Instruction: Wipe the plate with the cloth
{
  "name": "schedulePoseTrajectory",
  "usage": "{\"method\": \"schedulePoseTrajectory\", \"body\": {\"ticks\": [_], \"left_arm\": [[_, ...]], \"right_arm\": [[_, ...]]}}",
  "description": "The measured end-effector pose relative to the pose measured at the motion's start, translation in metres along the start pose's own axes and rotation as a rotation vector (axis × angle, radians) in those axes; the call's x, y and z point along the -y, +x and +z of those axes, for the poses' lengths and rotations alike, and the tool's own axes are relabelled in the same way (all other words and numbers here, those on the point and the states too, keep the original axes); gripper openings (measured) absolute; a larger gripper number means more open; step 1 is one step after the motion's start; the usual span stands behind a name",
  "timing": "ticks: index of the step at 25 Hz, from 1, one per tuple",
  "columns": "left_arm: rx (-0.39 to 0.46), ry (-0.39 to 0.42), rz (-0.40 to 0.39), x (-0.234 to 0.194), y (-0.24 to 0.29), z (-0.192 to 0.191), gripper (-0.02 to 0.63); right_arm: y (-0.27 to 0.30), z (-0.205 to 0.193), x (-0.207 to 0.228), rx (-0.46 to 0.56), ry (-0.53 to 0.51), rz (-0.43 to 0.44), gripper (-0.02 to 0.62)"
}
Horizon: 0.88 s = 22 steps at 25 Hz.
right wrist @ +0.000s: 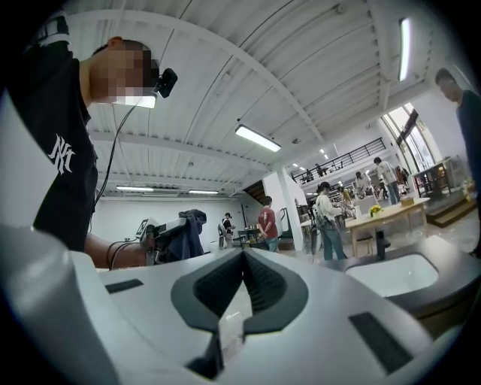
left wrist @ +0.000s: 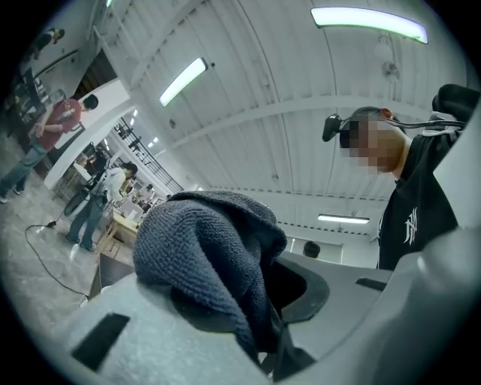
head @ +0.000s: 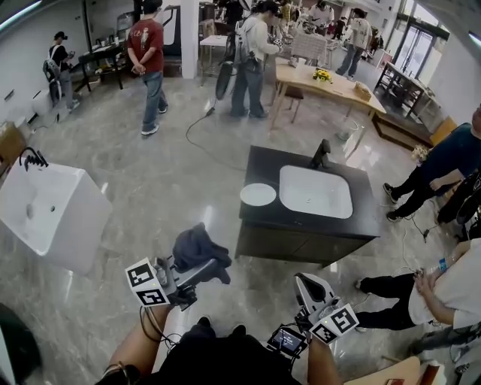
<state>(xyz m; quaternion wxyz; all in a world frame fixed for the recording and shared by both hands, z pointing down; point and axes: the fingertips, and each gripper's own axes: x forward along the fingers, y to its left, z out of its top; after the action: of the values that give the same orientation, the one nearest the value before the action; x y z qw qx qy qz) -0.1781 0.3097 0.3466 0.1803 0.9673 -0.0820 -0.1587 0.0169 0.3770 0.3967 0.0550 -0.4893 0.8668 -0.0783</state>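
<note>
Grey cloth (left wrist: pixel 203 256) bunches in the clamped jaws of the left gripper (head: pixel 210 272), the right gripper (head: pixel 303 283) is closed on nothing, and the plate (head: pixel 258 195) lies well ahead of both; a shallow pinch could drop the cloth.

Black shirt (head: pixel 218 361); grey left claw (head: pixel 219 271), right claw (head: pixel 302 281); wrist cables (head: pixel 154 327).

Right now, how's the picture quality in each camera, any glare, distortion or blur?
Head view: fisheye bending at the edges, sheen on the glossy floor, plate sharp. Left gripper view: dark round vignette, ceiling strip light blown out, cloth close yet its weave reads clearly. Right gripper view: same vignette and curving, ceiling lamp bright, background fairly clear.
</note>
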Motion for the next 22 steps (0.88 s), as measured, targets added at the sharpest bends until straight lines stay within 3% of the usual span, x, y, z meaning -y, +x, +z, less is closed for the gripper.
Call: {"method": "schedulePoseTrajectory", "body": {"ticks": [15,22], "left_arm": [[-0.053,0.041,0.059,-0.009,0.053,-0.035,0.083],[-0.057,0.008,0.063,-0.054,0.067,-0.044,0.083]], "right_arm": [[-0.017,0.004,0.066,0.0,-0.014,0.054,0.005],[0.023,-0.01,0.091,-0.023,0.05,0.139,0.005]]}}
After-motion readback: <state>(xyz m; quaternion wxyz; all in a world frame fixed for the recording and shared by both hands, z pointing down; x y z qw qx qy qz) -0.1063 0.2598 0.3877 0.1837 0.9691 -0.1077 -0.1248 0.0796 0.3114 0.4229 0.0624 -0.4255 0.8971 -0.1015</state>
